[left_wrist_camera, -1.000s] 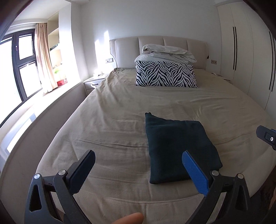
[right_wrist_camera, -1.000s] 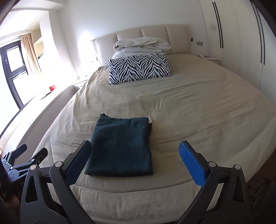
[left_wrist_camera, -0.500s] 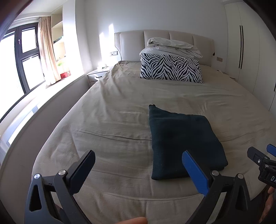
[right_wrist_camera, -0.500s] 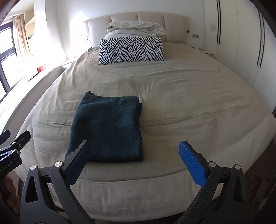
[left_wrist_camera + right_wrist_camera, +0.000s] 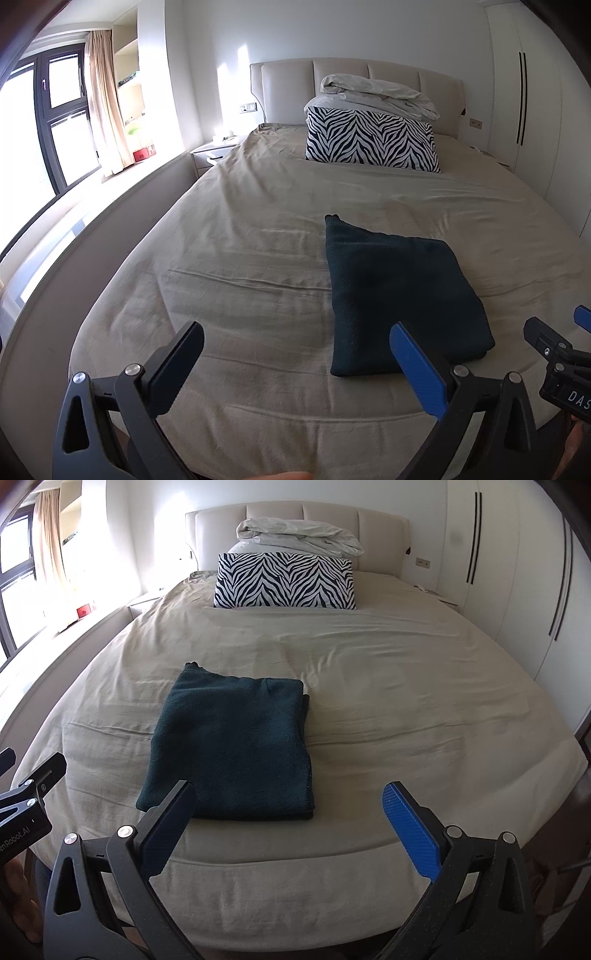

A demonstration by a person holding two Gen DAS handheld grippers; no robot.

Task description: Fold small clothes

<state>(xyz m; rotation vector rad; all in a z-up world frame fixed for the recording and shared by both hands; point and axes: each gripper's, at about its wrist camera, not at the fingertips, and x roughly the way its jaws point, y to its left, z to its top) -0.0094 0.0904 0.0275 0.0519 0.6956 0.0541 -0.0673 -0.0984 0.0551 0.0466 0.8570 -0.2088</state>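
A dark teal garment [image 5: 399, 291] [image 5: 232, 746] lies folded into a flat rectangle on the beige bed [image 5: 258, 258] [image 5: 406, 701], near the foot end. My left gripper [image 5: 295, 350] hangs open above the foot edge, to the left of the garment and clear of it. My right gripper [image 5: 290, 812] is open too, held over the foot edge just in front of the garment's near side, touching nothing. In the left wrist view the right gripper [image 5: 554, 343] shows at the right edge. The left gripper [image 5: 33, 775] shows at the left edge of the right wrist view.
A zebra-striped pillow [image 5: 371, 142] [image 5: 284, 581] and a crumpled white duvet [image 5: 299, 537] sit at the headboard. A nightstand [image 5: 210, 153] and a window [image 5: 44, 122] are at left. White wardrobes [image 5: 517, 590] line the right wall.
Both grippers have pulled back from the bed and risen a little, staying open. The folded garment has not moved.
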